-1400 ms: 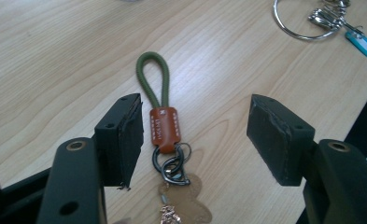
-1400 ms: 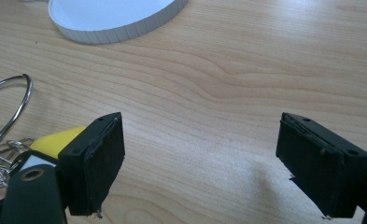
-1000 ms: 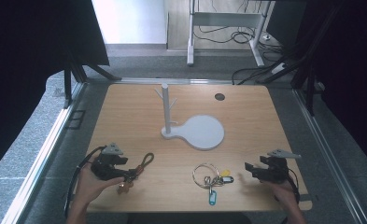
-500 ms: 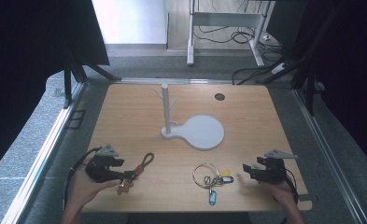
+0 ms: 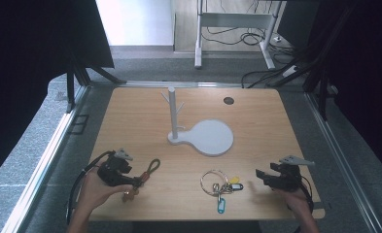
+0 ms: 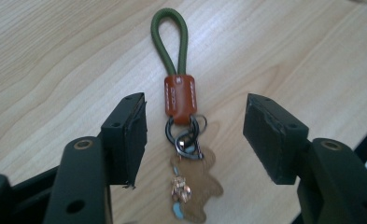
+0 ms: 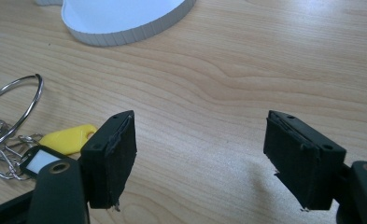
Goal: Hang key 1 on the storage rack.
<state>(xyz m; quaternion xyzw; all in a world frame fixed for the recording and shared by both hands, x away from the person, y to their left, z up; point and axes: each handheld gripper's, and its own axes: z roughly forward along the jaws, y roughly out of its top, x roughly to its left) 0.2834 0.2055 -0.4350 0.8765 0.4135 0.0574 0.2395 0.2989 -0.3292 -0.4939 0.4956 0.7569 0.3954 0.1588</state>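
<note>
A keychain with a green cord loop (image 6: 169, 42), a brown leather tab (image 6: 180, 95) and a small bear charm (image 6: 195, 179) lies flat on the wooden table. My left gripper (image 6: 195, 112) straddles it, one jaw on each side of the tab, pads not touching. Its jaws have just been closing. From above, the left gripper (image 5: 130, 180) sits at the front left by the keychain (image 5: 149, 169). My right gripper (image 7: 197, 158) is open over bare wood, its jaws a little narrower than a second ago. From above, the right gripper (image 5: 260, 175) points left at a key ring (image 5: 215, 180).
The key ring (image 7: 17, 93) carries a yellow tag (image 7: 69, 135) and a blue tag (image 5: 221, 206). A white stand with a pegged post (image 5: 172, 114) and a round base (image 5: 210, 137) stands mid-table. A dark hole (image 5: 228, 100) marks the far right. The table's front edge is close to both hands.
The left hand has shifted slightly beside the keychain. The right hand, the key ring and the stand are where they were.
</note>
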